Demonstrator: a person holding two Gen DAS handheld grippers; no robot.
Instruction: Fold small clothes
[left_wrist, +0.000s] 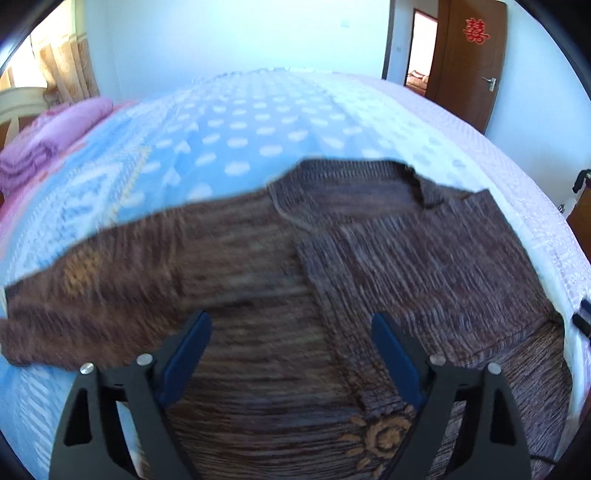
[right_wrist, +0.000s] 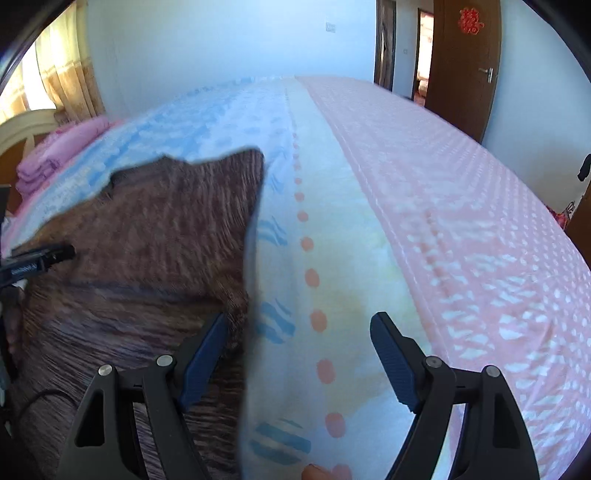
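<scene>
A small brown knitted sweater with an orange sun motif lies flat on the bed, one sleeve stretched out to the left, the right side folded in over the body. My left gripper hovers open and empty above its lower middle. In the right wrist view the sweater lies at the left. My right gripper is open and empty over the sweater's right edge and the bedspread. The left gripper's tip shows at the far left.
The bed carries a blue dotted blanket and a pink patterned sheet. Folded pink bedding lies at the far left by the headboard. An open brown door stands at the back right.
</scene>
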